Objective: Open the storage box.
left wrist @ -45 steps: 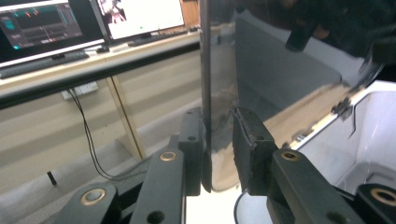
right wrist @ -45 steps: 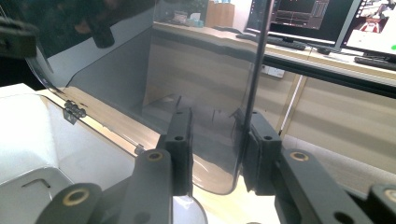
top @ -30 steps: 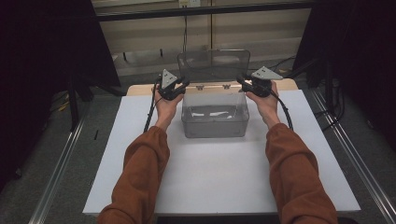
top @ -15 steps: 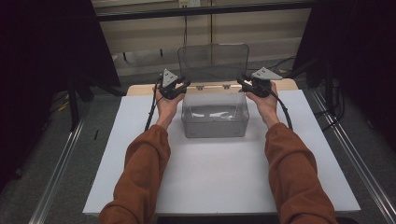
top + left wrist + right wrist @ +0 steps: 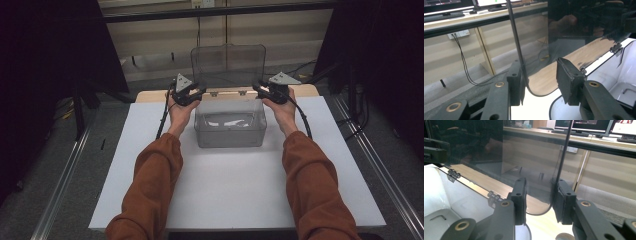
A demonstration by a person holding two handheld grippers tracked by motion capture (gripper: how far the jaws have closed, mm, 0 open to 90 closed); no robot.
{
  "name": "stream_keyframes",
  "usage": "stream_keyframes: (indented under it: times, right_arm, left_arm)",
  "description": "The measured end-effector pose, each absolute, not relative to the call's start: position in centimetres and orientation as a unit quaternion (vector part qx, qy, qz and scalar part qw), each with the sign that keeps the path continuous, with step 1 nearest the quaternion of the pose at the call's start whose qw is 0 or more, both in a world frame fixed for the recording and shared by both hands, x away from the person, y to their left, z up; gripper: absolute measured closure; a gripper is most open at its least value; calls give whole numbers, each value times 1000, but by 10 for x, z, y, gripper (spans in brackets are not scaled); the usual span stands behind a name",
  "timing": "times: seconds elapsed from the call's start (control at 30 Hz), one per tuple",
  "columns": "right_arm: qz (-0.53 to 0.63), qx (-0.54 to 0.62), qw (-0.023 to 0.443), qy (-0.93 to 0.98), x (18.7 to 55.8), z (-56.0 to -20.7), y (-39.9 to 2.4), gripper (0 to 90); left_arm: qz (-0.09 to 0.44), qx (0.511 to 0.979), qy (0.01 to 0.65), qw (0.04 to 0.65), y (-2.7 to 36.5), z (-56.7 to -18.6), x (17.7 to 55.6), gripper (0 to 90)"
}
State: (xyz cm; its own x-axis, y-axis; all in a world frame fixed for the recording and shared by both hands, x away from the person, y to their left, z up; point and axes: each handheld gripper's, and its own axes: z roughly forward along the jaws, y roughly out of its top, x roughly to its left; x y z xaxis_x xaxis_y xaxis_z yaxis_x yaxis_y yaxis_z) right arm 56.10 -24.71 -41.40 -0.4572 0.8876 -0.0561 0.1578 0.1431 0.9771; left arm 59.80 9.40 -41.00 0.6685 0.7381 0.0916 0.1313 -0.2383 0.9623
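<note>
Dark room, pale wall panels and cables behind; white tabletop (image 5: 235, 195) with a wooden strip at its far edge. Clear plastic box (image 5: 229, 131) sits on the far-centre part of the tabletop, its hinged lid (image 5: 228, 65) standing upright at the back of the box

Left gripper (image 5: 196, 95) is at the lid's lower left corner, right gripper (image 5: 259, 89) at the lower right corner – both hands level with the hinge line, forearms in rust-brown sleeves coming in from the bottom of the high view

Left gripper view: lid edge (image 5: 517, 47) runs between the jaws. It lies close against the left pad, and the right pad stands clear of it with a visible gap. Jaws have just been opening, so this one is released, with the lid between the jaws but not clamped

Right gripper view: lid (image 5: 531, 162) corner sits between the jaws too – right pad close to the lid edge, left pad off the pane with a gap. Also released, not pinching

Box interior shows white through the wall, with a small pale item on its floor that can't be made out
</note>
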Motion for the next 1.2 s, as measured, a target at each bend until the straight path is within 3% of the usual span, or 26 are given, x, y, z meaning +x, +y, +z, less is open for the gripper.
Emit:
stream_keyframes:
  times: [1.2]
  right_arm:
    - [504,441,293,682,574,-403,-244,609]
  left_arm:
    - [222,745,350,523,93,-402,608,605]
